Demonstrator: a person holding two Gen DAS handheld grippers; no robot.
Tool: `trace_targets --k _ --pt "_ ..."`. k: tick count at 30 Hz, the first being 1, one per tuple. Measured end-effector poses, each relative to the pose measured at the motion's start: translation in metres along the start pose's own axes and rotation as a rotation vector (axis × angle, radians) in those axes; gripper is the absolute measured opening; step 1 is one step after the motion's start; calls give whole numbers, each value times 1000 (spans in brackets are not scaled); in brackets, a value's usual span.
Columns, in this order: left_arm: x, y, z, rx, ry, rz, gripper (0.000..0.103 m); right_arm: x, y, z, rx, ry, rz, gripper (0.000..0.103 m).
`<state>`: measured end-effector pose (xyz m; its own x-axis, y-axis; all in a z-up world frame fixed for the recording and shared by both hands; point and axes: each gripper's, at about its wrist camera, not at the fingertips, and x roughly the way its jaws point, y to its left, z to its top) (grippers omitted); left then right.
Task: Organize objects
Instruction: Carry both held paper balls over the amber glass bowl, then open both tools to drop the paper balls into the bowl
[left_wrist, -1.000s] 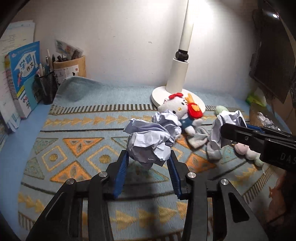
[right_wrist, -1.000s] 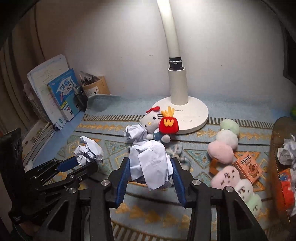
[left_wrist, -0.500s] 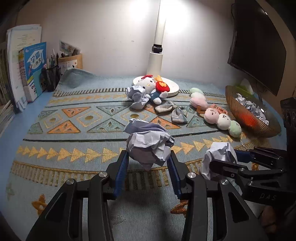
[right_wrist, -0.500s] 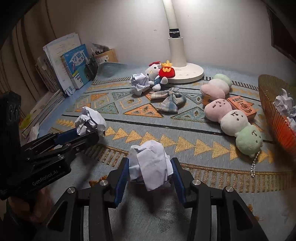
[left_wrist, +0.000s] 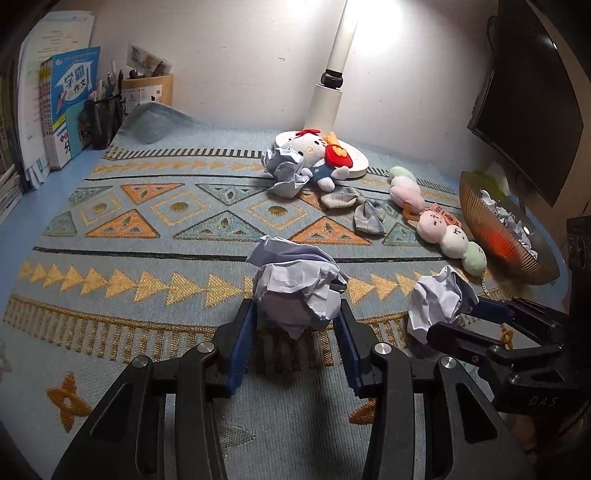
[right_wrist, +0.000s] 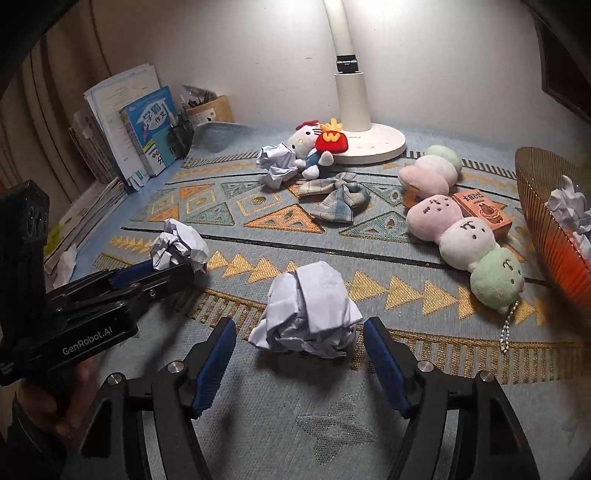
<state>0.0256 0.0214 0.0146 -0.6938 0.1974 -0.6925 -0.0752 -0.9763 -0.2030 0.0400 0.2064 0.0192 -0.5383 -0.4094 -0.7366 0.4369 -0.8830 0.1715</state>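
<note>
Woven rug (right_wrist: 110, 369) bears crumpled paper (right_wrist: 308, 314) between the parting right claw (right_wrist: 300, 363); left claw (left_wrist: 293, 341) pinches another wad (left_wrist: 297, 286).

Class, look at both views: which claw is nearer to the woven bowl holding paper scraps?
Right. The right claw stands open around a paper ball beside the woven bowl; the left claw, gripping its own ball, is farther away.

**A:** lighting's pretty dim overall, only source is the desk lamp (left_wrist: 334, 85) at the back. Big blown-out glare on the wall (left_wrist: 236, 55) around its neck, and everything far from the lamp sinks into black corners.

**B:** yep, heavy fisheye too, the rug (right_wrist: 258, 221) lines bow away from the lamp. Soft shadows fall toward the camera, focus is decent.
</note>
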Motion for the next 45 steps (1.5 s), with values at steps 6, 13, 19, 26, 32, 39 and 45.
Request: trace_targets --k 6,13,19,26,32,39,45 --pt "0 1 0 -3 2 -6 39 5 -9 2 49 9 -12 51" --pt "6 0 0 -2 29 -6 40 -8 -14 1 79 -57 -10 49" --pt "3 -14 -1 13 36 28 39 -36 -35 0 168 -101 -25 49" --pt "-33 -124 22 139 -72 -58 39 -127 -93 24 193 -223 -199 49" --pt "-11 -200 63 169 -72 -210 39 -190 -164 37 279 -279 -383 49" --pt "24 -261 77 222 -65 -313 39 -194 -217 29 380 -246 -482 50" --pt "47 -279 73 265 -49 -278 67 -189 -226 25 378 -236 -542 79"
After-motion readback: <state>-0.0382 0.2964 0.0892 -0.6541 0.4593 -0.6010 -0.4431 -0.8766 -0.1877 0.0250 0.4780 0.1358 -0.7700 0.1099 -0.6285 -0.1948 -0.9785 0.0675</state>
